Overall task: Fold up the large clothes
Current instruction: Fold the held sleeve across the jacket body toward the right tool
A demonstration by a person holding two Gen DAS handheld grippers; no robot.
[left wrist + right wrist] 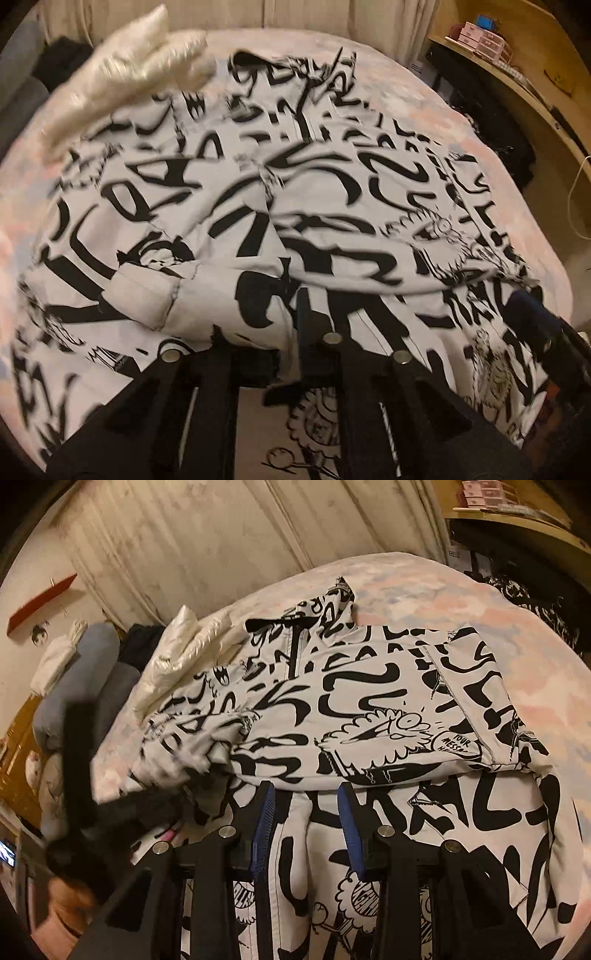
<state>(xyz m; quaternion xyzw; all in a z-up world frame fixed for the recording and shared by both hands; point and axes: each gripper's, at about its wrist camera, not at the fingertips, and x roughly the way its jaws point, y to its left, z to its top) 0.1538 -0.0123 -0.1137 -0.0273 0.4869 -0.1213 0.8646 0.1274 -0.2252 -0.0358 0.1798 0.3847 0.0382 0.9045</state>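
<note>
The jacket [369, 716], white with black graffiti print, lies spread across the bed [461, 602], partly folded over itself, with a cream lining [177, 664] showing at its far left end.

The right gripper [306, 805] hovers low over the jacket's near part, its blue-padded fingers [264, 819] set moderately wide with only printed cloth lying between them, holding nothing. The right wrist view alone shows the left gripper [177, 775] from the side, blurred, at a bunched fold of the jacket's left edge; whether it pinches that cloth I cannot tell.

The left wrist view is motion-blurred. Its fingers [306, 317] reach into the jacket with a fold draped over their tips, so their spacing and hold cannot be judged. This view shows the right gripper as a blue-black shape at the jacket's right edge.

Beyond the bed hang pale curtains [221, 546]. To the right a wooden shelf [517, 66] carries pink boxes [484, 37]. Rolled grey bedding [77, 675] lies left of the bed.
</note>
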